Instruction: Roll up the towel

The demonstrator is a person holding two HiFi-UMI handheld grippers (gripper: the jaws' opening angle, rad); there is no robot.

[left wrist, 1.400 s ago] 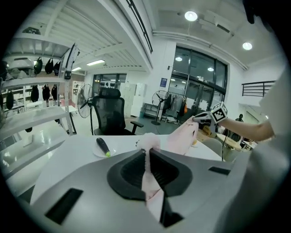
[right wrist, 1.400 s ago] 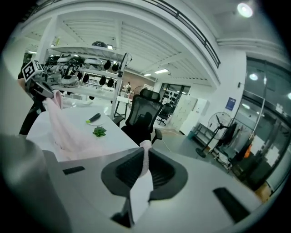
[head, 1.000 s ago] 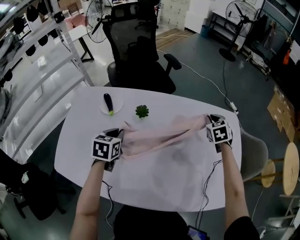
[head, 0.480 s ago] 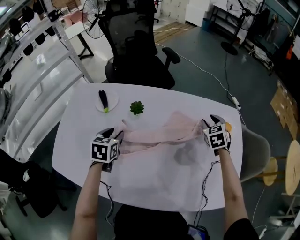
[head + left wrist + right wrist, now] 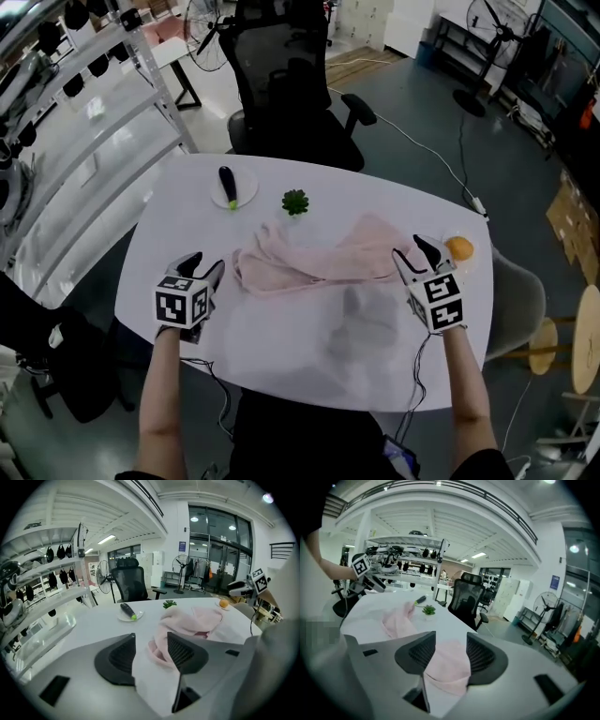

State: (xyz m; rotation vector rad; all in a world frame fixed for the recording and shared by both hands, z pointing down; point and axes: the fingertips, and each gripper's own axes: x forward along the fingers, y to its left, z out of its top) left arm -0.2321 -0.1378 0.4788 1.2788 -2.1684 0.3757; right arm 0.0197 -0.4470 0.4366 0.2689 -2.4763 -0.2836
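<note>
A pink towel (image 5: 319, 261) lies slack and bunched across the middle of the white table (image 5: 281, 347). My left gripper (image 5: 206, 265) sits a little left of the towel's left end, apart from it, its jaws opening with nothing between the pads. In the left gripper view the towel (image 5: 187, 623) lies just beyond that gripper (image 5: 151, 643). My right gripper (image 5: 410, 251) is at the towel's right end, its jaws opening too. In the right gripper view, loose towel cloth (image 5: 447, 665) shows in the gap of the right gripper (image 5: 451, 641), and the pads do not press on it.
A small plate with a dark eggplant (image 5: 229, 186) and a small green plant (image 5: 295, 201) stand at the table's far side. An orange (image 5: 458, 248) sits near the right edge. A black office chair (image 5: 291, 84) stands behind the table, metal shelving (image 5: 84, 112) to the left.
Both grippers have let go of the towel and drawn back toward me. The towel, stretched between them before, now rests loose on the table.
</note>
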